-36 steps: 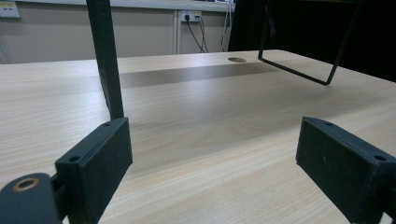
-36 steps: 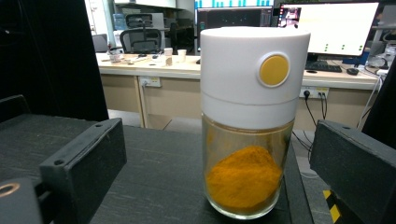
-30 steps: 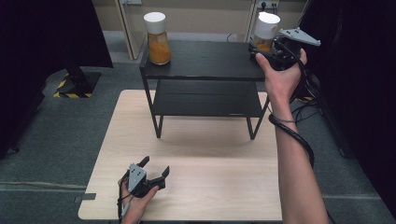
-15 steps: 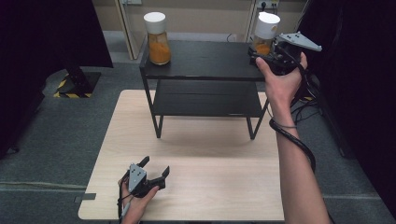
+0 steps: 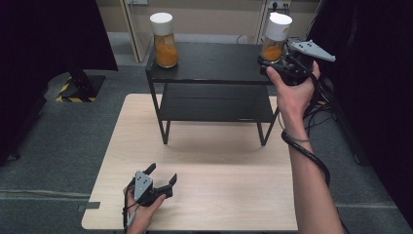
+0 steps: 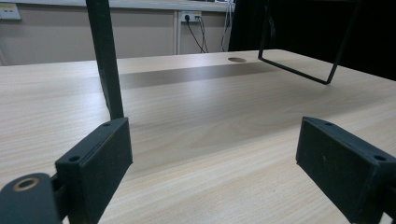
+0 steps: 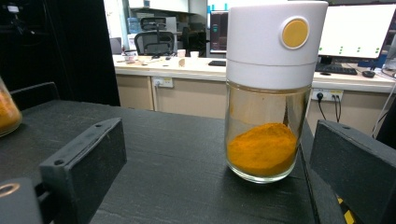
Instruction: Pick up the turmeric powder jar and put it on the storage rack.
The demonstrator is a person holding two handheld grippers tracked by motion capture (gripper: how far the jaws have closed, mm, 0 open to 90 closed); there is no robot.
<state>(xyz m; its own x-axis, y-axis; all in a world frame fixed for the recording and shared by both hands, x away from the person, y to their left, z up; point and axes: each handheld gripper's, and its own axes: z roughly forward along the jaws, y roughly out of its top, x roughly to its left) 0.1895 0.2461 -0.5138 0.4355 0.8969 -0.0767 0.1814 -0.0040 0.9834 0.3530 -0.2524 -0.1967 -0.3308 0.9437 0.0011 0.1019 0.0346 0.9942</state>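
the right gripper point(image 5: 272, 62) is up at the right end of the top shelf of the black rack point(image 5: 214, 63), held in the person's right hand point(image 5: 292, 95). its fingers point(image 7: 84, 163) are wide open and hold nothing. the jar point(image 7: 268, 88) with the white lid stands upright on the top shelf, right in front of the open fingers and a bit toward the right finger, not touched by either one. it is a glass jar with orange powder in the bottom part, and the lid has a round yellow button on it. in the high view this jar point(image 5: 275, 36) is at the back right corner of the shelf, just beside the gripper. a second jar point(image 5: 164, 39) with orange powder stands at the left end of the same shelf, well apart from the first. the left gripper point(image 5: 160, 181) is low at the near edge of the wooden surface point(image 5: 219, 170), held in the left hand point(image 5: 141, 212). its fingers point(image 6: 95, 158) are wide open too, with only bare wood between them. a black leg of the rack stands just past the left finger.
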